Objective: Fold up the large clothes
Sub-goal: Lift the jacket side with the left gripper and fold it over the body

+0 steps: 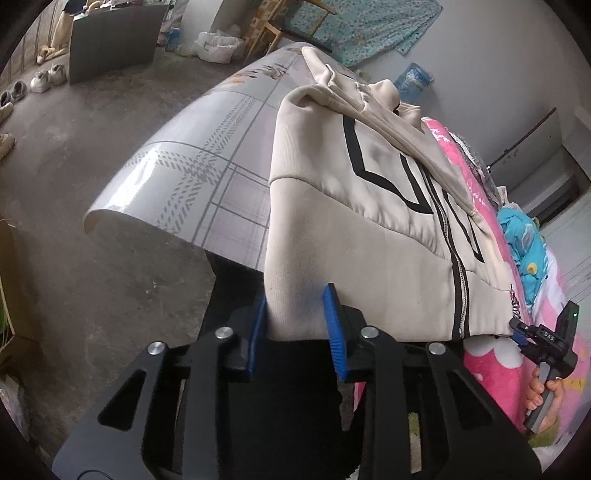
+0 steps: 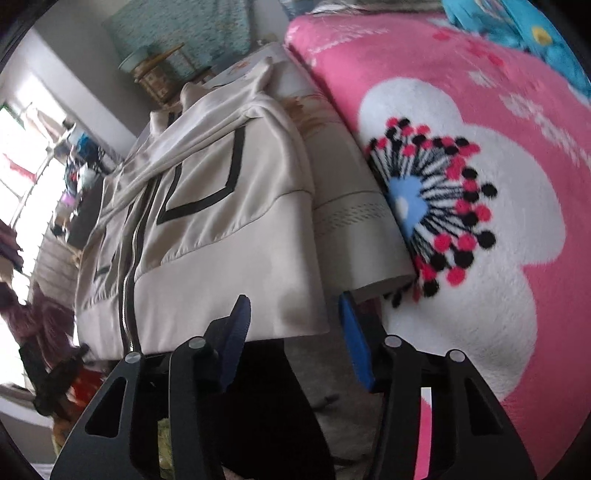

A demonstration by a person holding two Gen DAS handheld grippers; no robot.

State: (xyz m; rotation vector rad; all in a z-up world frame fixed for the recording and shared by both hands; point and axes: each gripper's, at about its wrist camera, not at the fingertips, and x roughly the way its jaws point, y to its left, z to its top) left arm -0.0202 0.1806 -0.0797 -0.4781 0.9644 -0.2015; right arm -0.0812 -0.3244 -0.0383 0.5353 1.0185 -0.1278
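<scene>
A cream zip-up jacket point(image 1: 362, 229) with black stripes lies front-up on a table point(image 1: 207, 162), sleeves folded across its chest. My left gripper point(image 1: 295, 299) is open, its blue pads either side of the jacket's near left hem corner. My right gripper point(image 2: 291, 310) is open around the hem's right corner; the jacket point(image 2: 221, 229) fills the middle of that view. The right gripper also shows in the left wrist view point(image 1: 517, 332), at the hem's far corner.
A pink flowered blanket point(image 2: 480, 184) lies right of the table, with a blue cloth point(image 1: 524, 243) on it. Concrete floor point(image 1: 92, 221) lies left, with shoes point(image 1: 44, 79) and a grey panel point(image 1: 114, 40). Wooden furniture point(image 1: 269, 29) stands beyond.
</scene>
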